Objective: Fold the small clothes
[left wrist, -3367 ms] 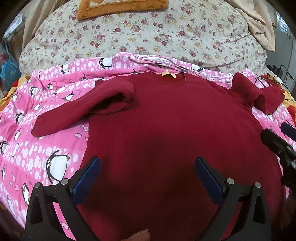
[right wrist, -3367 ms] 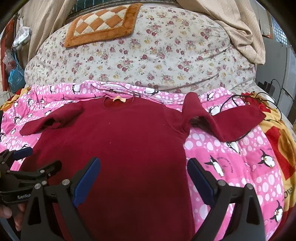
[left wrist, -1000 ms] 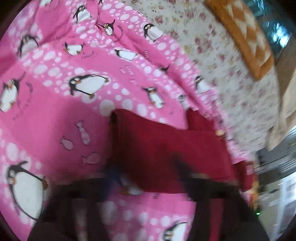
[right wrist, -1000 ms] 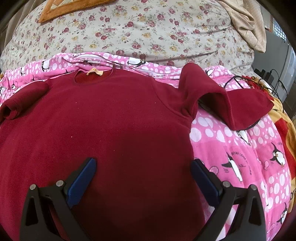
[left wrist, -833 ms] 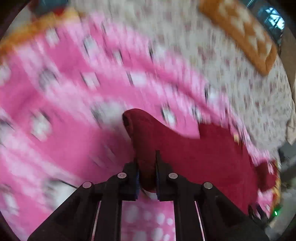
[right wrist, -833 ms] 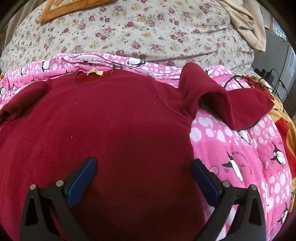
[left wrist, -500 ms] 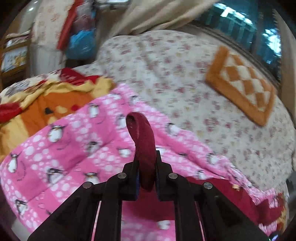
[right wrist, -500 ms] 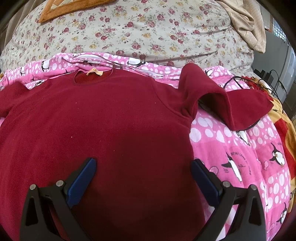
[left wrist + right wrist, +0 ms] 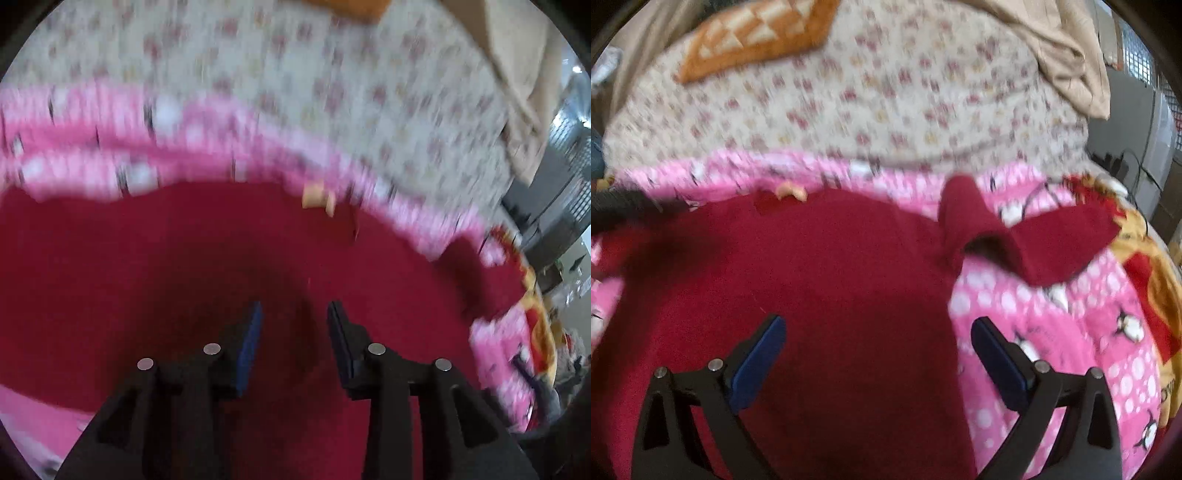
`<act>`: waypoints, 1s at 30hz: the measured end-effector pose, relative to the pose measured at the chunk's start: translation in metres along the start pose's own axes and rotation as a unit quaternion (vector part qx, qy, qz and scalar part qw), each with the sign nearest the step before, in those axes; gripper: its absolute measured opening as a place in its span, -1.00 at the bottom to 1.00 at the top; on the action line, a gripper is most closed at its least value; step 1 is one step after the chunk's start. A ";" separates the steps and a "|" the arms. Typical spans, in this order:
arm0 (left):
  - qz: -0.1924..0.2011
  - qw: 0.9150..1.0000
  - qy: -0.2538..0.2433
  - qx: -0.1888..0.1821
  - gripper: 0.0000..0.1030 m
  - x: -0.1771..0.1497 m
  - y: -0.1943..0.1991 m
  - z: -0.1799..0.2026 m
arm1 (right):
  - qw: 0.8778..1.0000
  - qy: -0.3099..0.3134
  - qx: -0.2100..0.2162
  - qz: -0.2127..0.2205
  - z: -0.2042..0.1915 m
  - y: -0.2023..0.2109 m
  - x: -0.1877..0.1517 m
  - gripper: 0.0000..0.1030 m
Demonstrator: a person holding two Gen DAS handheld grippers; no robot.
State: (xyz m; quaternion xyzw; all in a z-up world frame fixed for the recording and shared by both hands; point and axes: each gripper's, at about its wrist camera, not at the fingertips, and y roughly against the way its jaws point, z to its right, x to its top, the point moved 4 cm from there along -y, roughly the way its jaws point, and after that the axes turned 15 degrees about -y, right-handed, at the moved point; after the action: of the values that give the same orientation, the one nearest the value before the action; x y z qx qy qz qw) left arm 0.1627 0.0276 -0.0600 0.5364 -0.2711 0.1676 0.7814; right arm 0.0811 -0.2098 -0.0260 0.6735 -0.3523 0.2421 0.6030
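Left gripper is part open with nothing between the jaws, hanging over the chest of the sweater. Right gripper is spread wide, also empty, over the sweater's lower right edge. Both views are motion-blurred, so fine detail is soft.

Landmark = sweater; everything below is placed relative to it.

- Penguin blanket: pink, directly under the sweater, showing on all visible sides.
- Floral bedding: bulky mound beyond the collar end.
- Sweater body: dark red, lying flat and face up, collar away from the grippers.
- Right sleeve: sticks out to the sweater's right, kinked at the shoulder, cuff end lying on the blanket. Not folded in.
- Left sleeve: can't locate it cleanly. The red area on the left of the left wrist view looks like it may be laid over the body, but blur makes that a guess.
- Neck tag: small tan tab at the collar.

Progress estimate: early. At most one sleeve is in. Remaining: bring the right sleeve across the body, then fold the body.
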 end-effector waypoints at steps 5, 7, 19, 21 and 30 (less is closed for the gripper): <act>0.064 0.998 0.003 -0.023 -0.25 0.009 0.043 0.001 | 0.996 0.032 0.077 -0.013 -0.030 -0.001 0.018 0.99; 0.104 0.994 0.029 -0.016 -0.18 0.016 0.060 -0.017 | 0.993 0.028 0.105 -0.038 -0.045 -0.013 0.024 0.96; 0.172 0.944 0.203 0.196 -0.15 -0.003 0.122 -0.141 | 0.941 -0.040 0.264 -0.209 -0.143 -0.108 0.000 0.16; 0.170 0.941 0.212 0.199 -0.15 -0.005 0.121 -0.147 | 0.932 -0.041 0.283 -0.222 -0.152 -0.112 -0.001 -0.06; 0.181 0.936 0.211 0.217 -0.15 -0.007 0.132 -0.149 | 0.949 -0.029 0.256 -0.183 -0.125 -0.106 0.018 -0.83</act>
State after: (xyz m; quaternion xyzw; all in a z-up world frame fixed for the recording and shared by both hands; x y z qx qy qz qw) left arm 0.1206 0.2143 -0.0070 0.5870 -0.1494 0.4708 0.6415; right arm 0.1861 -0.0874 -0.0615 0.8647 -0.1663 0.1897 0.4343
